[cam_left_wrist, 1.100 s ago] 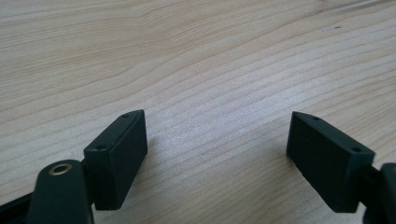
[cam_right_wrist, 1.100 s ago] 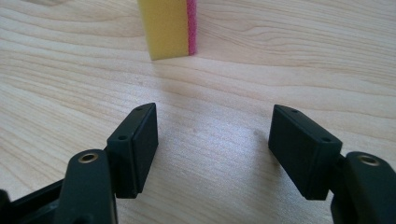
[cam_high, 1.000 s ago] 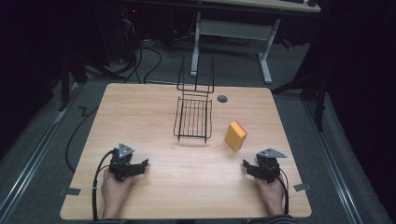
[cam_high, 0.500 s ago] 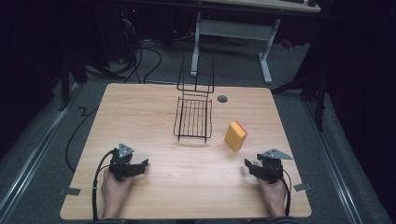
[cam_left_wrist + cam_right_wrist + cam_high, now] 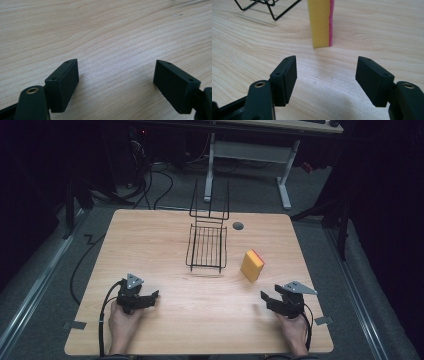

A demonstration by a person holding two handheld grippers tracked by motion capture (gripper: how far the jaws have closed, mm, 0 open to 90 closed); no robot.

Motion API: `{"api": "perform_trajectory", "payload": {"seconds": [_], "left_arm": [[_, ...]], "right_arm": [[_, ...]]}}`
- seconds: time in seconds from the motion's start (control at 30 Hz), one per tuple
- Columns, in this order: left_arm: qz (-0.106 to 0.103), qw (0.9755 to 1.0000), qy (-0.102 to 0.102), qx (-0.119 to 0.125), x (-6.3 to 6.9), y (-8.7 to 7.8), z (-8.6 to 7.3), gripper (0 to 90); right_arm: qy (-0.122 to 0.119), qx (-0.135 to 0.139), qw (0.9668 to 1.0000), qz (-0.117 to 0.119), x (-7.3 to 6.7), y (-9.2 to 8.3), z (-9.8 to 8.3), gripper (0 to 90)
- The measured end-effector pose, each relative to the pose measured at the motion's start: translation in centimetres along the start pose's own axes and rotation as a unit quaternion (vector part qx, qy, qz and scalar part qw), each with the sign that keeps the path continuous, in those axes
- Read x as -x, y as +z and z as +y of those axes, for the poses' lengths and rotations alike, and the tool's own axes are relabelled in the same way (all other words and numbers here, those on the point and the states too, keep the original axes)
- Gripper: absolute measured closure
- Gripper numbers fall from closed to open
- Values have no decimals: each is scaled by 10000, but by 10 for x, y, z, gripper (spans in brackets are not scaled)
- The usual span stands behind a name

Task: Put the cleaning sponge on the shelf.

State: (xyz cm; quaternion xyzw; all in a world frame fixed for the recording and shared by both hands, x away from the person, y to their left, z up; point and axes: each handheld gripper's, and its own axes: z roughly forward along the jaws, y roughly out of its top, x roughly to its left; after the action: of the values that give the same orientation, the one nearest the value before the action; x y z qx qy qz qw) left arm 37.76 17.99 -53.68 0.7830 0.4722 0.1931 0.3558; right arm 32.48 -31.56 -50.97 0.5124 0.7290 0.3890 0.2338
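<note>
Nothing grasped yet; sponge [image 5: 252, 265] stands upright on the worktop [image 5: 150, 245], just right of the wire rack [image 5: 207, 247]; right gripper [image 5: 266, 299] faces it, fingers just widened, empty; left gripper [image 5: 150, 296] fingers apart, idle; pickup and placement remain.

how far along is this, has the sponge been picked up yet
Nothing looks done yet: the sponge stands on edge on the table, beside the wire rack, untouched. In hand: the right gripper faces the sponge, its jaws just opening further, nothing between them. The left gripper rests open. Reaching, gripping and moving the sponge all remain.
</note>
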Motion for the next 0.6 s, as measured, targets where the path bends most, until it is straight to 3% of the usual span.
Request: {"api": "perform_trajectory", "payload": {"seconds": [0.6], "left_arm": [[-19,10000,-13,-3,0,0,0,211]], "right_arm": [[-80,103,9999,86,-9,-1,16,323]]}}
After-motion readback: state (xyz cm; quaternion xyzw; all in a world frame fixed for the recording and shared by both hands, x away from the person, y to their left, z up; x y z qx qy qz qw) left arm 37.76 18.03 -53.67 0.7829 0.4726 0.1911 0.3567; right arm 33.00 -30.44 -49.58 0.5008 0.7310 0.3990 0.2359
